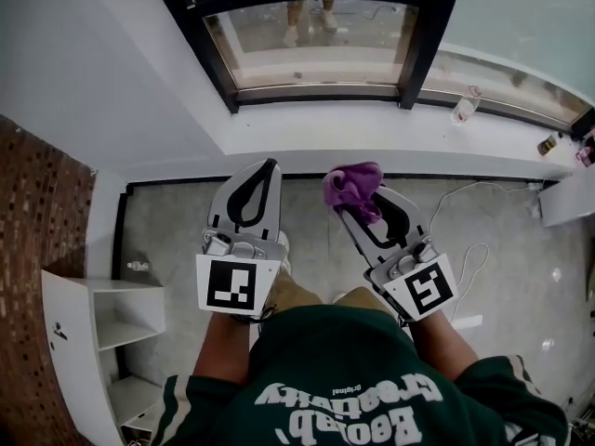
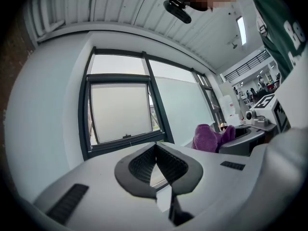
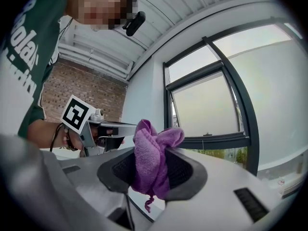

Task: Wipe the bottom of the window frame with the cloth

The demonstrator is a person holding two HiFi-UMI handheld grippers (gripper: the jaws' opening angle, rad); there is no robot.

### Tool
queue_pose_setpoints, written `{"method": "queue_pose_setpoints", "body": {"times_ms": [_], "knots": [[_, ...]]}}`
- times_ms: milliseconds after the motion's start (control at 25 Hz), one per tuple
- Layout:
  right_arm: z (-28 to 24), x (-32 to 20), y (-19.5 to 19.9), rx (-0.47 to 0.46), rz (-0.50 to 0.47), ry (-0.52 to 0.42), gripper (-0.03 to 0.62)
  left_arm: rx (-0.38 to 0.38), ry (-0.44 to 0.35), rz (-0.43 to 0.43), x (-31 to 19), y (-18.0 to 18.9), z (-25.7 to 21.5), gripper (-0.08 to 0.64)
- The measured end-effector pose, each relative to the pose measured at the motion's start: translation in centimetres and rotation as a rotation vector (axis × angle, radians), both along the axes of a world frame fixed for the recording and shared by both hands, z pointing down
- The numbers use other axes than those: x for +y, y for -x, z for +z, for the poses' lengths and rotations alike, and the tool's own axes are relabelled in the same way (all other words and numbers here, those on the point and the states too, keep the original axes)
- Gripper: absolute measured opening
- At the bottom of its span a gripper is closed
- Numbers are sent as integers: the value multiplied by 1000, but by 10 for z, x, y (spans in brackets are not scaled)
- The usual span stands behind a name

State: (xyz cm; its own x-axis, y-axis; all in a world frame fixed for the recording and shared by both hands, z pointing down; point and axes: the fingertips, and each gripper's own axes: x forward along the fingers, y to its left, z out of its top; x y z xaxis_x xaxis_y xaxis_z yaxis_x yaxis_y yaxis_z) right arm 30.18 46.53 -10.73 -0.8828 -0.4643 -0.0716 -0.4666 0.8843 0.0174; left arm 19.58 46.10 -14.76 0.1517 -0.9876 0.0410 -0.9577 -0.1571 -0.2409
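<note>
The purple cloth (image 1: 353, 187) is bunched between the jaws of my right gripper (image 1: 361, 203), which is shut on it; in the right gripper view the cloth (image 3: 153, 146) sticks up above the black pads (image 3: 185, 170). My left gripper (image 1: 269, 166) is beside it to the left, shut with nothing in it, its pad tips touching (image 2: 155, 147). Both are held above the floor, short of the white sill (image 1: 372, 126). The black window frame's bottom rail (image 1: 316, 90) lies beyond the sill; the same bottom rail (image 2: 126, 141) shows ahead in the left gripper view.
A small bottle (image 1: 464, 109) and other small items (image 1: 551, 143) stand on the sill at the right. A white shelf unit (image 1: 98, 316) sits by the brick wall (image 1: 37, 203) at the left. A white cable (image 1: 468, 256) trails over the floor.
</note>
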Motion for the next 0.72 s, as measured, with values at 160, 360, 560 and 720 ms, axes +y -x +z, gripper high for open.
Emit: {"method": "queue_pose_setpoints", "body": {"times_ms": [160, 360, 560, 720], "knots": [[10, -36, 43, 12, -1, -4, 163, 6, -15, -6, -41, 49, 3, 11], [16, -101, 110, 28, 54, 23, 164, -24, -21, 17, -113, 127, 9, 11], [20, -172, 200, 27, 76, 46, 170, 45, 0, 75, -197, 217, 22, 11], [37, -225, 277, 55, 89, 71, 170, 51, 32, 103, -255, 296, 39, 11]]}}
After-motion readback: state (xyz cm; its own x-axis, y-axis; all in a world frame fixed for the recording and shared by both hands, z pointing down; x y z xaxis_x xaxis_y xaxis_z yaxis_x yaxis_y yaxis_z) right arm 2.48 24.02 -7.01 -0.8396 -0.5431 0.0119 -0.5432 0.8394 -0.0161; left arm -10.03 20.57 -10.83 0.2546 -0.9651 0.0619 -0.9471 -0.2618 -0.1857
